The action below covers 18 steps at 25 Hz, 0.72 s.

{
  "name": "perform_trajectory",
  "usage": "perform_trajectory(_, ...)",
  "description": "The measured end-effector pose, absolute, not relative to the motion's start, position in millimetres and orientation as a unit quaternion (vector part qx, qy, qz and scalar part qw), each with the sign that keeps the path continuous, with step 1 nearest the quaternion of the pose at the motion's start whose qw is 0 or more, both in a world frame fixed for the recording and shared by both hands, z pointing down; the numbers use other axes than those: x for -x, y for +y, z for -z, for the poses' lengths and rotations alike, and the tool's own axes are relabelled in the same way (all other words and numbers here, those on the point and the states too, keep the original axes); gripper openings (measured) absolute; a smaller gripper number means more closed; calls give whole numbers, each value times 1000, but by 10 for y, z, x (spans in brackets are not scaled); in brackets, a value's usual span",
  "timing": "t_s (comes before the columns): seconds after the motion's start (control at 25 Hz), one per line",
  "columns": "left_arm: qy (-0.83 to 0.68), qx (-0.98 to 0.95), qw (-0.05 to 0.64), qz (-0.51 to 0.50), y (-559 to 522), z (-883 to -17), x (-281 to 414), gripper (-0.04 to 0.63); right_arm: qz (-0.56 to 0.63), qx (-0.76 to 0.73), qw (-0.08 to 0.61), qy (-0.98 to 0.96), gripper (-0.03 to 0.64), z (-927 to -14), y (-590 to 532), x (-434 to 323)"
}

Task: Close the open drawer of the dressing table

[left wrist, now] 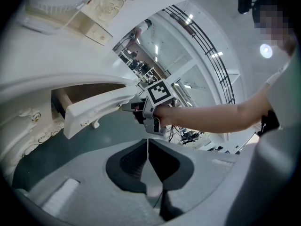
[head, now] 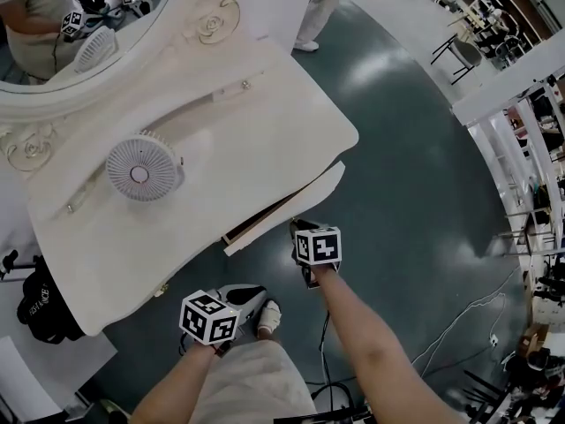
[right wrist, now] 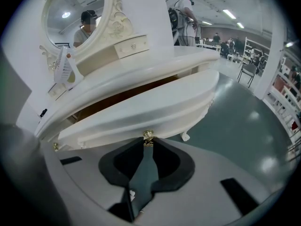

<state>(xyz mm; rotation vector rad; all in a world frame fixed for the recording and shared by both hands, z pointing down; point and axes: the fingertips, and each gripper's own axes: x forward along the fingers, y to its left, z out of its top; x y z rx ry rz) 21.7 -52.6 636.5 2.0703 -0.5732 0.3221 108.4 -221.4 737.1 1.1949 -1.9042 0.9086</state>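
The white dressing table (head: 265, 104) has its drawer (head: 282, 208) pulled out at the front right, with the brown inside showing. In the right gripper view the curved drawer front (right wrist: 155, 109) fills the middle, and its small gold knob (right wrist: 148, 135) sits between the tips of my right gripper (right wrist: 148, 142), which is shut on it. From above, the right gripper (head: 298, 230) stands against the drawer's outer end. My left gripper (left wrist: 148, 141) is shut with nothing in it, held back from the table and lower (head: 254, 291). It looks toward the drawer front (left wrist: 94, 111).
A round white fan (head: 141, 168) lies on the tabletop below the oval mirror (head: 79, 25). A black bag (head: 44, 303) sits on the floor at the left. Cables (head: 459, 325) run over the dark floor at the right. A person (head: 313, 7) stands behind the table.
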Motion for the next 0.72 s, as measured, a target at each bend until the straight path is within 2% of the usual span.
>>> perform_trajectory(0.72,-253,-838,468,-123,-601,-6389,-70,11,-346,-459,349,-740,71,-7362,-2406,-924)
